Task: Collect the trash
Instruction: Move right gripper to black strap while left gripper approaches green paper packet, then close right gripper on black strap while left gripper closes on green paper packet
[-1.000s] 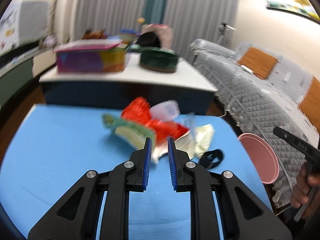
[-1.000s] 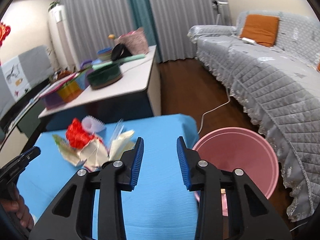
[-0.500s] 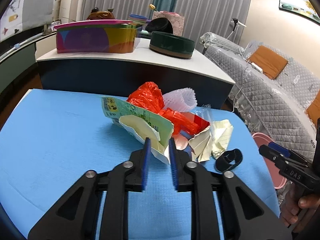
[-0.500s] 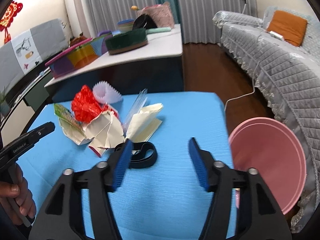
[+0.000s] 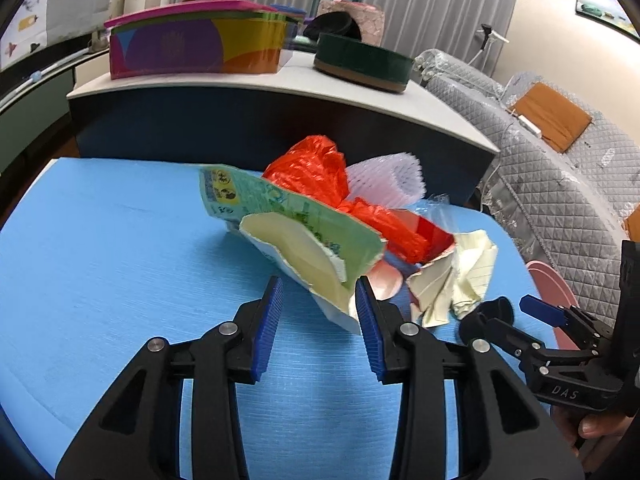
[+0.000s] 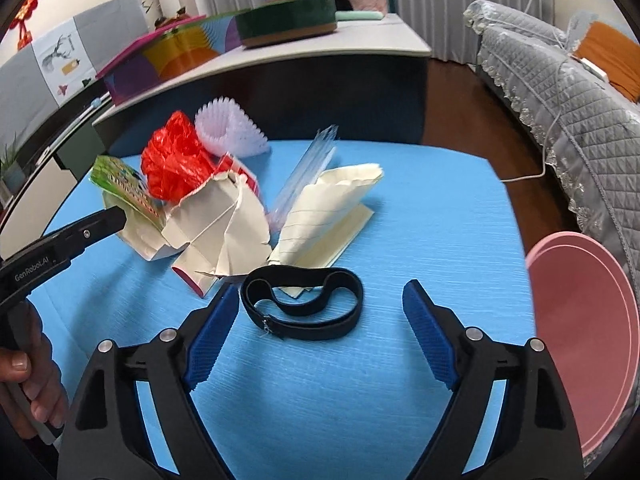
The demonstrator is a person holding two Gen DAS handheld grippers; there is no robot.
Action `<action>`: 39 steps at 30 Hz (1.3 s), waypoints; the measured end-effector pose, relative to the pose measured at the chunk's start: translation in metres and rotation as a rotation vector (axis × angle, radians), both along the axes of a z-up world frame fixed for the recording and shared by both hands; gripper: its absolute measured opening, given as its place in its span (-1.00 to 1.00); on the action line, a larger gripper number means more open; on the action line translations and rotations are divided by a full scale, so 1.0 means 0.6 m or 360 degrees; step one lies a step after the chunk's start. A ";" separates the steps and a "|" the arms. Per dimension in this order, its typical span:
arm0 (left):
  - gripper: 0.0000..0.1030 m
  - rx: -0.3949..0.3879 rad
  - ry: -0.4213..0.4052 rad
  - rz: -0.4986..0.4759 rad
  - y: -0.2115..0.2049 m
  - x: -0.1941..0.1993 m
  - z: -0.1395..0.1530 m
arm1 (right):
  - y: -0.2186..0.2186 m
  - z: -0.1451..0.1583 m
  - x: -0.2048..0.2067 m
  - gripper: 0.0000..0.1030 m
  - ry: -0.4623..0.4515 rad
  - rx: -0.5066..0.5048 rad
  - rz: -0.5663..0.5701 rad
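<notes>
On the blue desk (image 6: 420,216) a heap of trash (image 6: 208,208) lies left of the pink bin (image 6: 580,328). Both tools are spread: the left tool (image 5: 318,312) straddles a torn carton (image 5: 304,248), the right tool (image 6: 320,320) a black band (image 6: 304,308). Best to push deeper before squeezing, so each grips fully.

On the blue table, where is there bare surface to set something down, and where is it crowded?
Bare blue table lies left of the green carton, and between the black band and the pink bin beside the table. The trash pile around the red bag is crowded.
</notes>
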State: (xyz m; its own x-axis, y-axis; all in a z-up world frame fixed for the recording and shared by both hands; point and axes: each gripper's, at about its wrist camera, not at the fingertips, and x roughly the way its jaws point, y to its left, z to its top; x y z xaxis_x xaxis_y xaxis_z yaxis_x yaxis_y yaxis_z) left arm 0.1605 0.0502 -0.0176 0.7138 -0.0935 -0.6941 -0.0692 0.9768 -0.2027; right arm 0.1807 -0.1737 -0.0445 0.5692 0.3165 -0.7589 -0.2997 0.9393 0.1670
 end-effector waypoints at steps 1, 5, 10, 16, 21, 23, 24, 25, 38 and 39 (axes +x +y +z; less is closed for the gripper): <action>-0.29 0.0004 0.0010 0.0012 0.002 0.001 -0.001 | 0.003 -0.002 0.001 0.61 0.0005 -0.0007 0.0007; -0.63 0.0023 0.0026 0.0072 0.014 0.000 0.000 | 0.015 -0.008 0.006 0.61 0.0023 -0.0045 0.0033; -0.63 0.0022 0.0038 0.0096 0.021 0.002 -0.004 | 0.020 -0.013 0.009 0.47 0.0038 -0.0085 0.0033; -0.68 0.0018 0.0045 0.0087 0.022 0.009 -0.005 | 0.015 -0.014 0.009 -0.07 0.0053 -0.0099 0.0030; -0.85 0.0052 0.0023 0.0077 0.015 0.002 0.009 | 0.012 -0.011 0.005 -0.46 0.0049 -0.0109 0.0046; -0.85 0.0075 0.0007 0.0068 0.011 -0.003 0.015 | 0.010 -0.007 0.001 -0.54 0.0037 -0.0109 0.0042; -0.86 0.0087 0.0003 0.0067 0.010 -0.004 0.018 | 0.008 -0.003 -0.001 -0.55 0.0027 -0.0106 0.0037; -0.86 0.0100 -0.0001 0.0068 0.009 -0.006 0.021 | 0.005 0.002 -0.003 -0.55 0.0014 -0.0103 0.0030; -0.86 0.0131 -0.0114 0.0113 0.034 -0.066 0.085 | -0.006 0.060 -0.048 -0.56 -0.0102 -0.0042 0.0001; -0.86 0.0133 -0.0132 0.0122 0.038 -0.075 0.093 | -0.006 0.063 -0.051 -0.56 -0.0107 -0.0038 0.0000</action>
State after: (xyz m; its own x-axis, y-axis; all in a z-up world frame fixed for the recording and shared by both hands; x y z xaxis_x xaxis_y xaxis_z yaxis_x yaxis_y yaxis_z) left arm 0.1153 0.0729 0.0385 0.7717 0.0191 -0.6357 -0.1304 0.9831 -0.1288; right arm 0.1499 -0.1776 -0.0067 0.6189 0.2987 -0.7265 -0.3095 0.9428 0.1239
